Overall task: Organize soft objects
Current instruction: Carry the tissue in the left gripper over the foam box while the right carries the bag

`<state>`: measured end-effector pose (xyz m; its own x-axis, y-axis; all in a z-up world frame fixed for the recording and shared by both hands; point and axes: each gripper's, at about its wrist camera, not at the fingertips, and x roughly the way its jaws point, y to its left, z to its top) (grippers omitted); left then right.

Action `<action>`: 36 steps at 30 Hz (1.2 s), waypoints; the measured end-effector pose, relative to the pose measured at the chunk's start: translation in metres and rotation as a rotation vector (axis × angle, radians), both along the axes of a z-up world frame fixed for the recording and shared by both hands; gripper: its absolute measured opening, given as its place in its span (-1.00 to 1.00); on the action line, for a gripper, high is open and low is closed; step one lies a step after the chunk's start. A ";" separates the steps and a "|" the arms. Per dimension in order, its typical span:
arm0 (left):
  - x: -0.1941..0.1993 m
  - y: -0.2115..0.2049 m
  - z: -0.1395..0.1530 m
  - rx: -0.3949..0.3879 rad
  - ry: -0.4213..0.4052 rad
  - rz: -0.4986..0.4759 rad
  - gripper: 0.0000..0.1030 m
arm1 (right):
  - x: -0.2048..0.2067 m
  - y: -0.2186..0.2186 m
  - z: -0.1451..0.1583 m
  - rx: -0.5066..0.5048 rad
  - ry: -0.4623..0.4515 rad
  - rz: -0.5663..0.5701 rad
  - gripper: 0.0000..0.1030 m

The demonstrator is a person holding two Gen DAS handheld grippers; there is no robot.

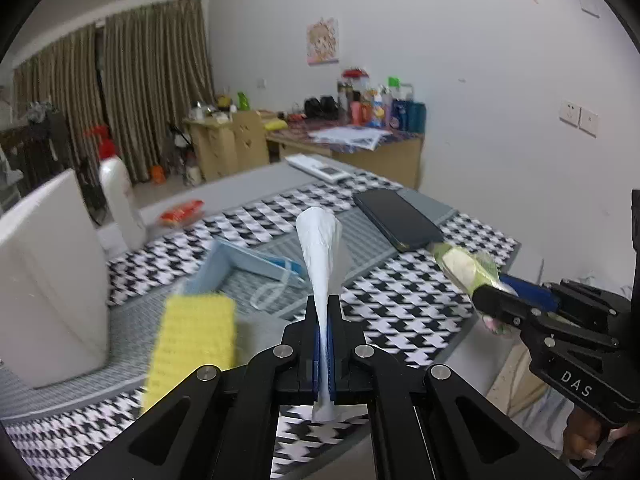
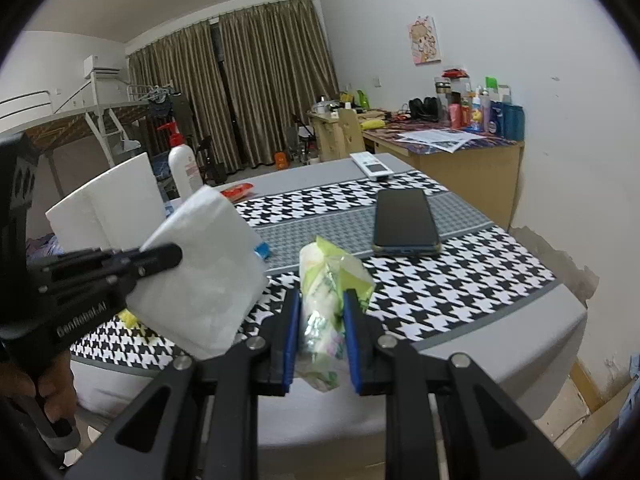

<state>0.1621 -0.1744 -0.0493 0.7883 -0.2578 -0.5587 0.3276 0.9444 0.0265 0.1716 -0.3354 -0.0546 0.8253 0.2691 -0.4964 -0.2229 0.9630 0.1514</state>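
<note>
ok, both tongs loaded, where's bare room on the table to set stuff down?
Free: houndstooth cloth right of and in front of the phone; grey strip between phone and remote. Crowded: left side, around the white box, yellow sponge and blue packet.

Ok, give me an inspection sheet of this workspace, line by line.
Surface: table under a houndstooth cloth.
Job's things: white tissue and green tissue pack, both held above the table; yellow sponge lying on the cloth.
Clutter: phone, remote, white bottle, red packet, white box.
Grippers: left gripper jaws shut on the tissue; right gripper jaws shut on the pack.
Cables: nothing seen.
Surroundings: curtains, cluttered desk, bunk bed.
</note>
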 end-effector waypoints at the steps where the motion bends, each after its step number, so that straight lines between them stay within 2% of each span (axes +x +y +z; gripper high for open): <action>1: -0.001 0.003 0.002 0.001 -0.008 0.007 -0.95 | 0.000 0.003 0.001 -0.001 -0.004 0.009 -0.51; 21: -0.022 0.065 0.026 -0.006 -0.080 0.133 -0.95 | 0.009 0.061 0.019 -0.007 -0.045 0.138 -0.51; 36: -0.037 0.098 0.043 0.000 -0.120 0.183 -0.95 | 0.011 0.094 0.035 -0.022 -0.079 0.194 -0.51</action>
<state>0.1254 -0.0759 -0.0066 0.8829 -0.1042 -0.4578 0.1451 0.9879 0.0551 0.1823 -0.2414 -0.0200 0.7959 0.4164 -0.4395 -0.4145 0.9039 0.1056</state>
